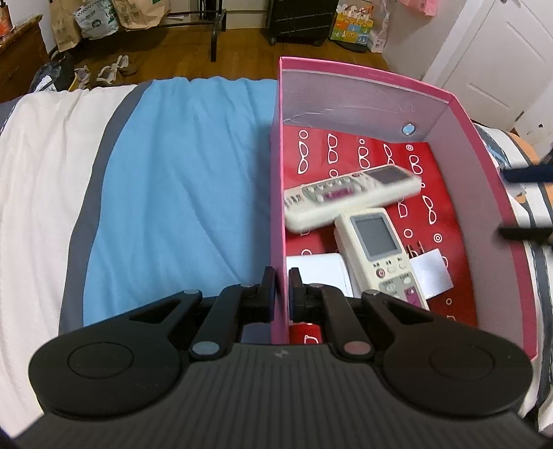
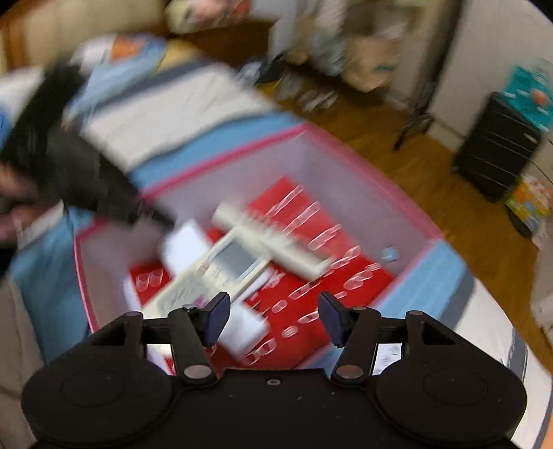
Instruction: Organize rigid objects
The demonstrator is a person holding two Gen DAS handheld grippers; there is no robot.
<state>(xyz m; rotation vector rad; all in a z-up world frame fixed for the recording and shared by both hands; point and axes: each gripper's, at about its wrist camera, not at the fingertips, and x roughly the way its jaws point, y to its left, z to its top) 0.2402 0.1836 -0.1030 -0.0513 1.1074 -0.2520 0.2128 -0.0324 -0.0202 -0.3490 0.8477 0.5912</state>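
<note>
So the whole thing was set up on a bed (image 1: 166, 193) with a blue, white and grey striped cover, wooden floor (image 1: 242, 48) beyond it, paper bags (image 1: 65, 24) and a couple of shoes (image 1: 114, 67) along the far wall, and a white door (image 1: 497, 58) off to the right.

A pink box (image 1: 387, 81) sat on the bed, lined with red paper printed with little glasses. Inside were two cream remotes: the blurry remote (image 1: 352, 193) lay crosswise, its end resting over the top of the screen remote (image 1: 380, 252), plus a white card (image 1: 318, 273) next to them.

The left gripper (image 1: 281, 286) was pinched onto the box's near left wall, one finger outside, one inside.

The left camera was sharp and showed the room's far side. The right camera was badly smeared but looked down into the box from the other side, and showed the right gripper (image 2: 273, 317) with its fingers spread wide, holding nothing, over the box.
</note>
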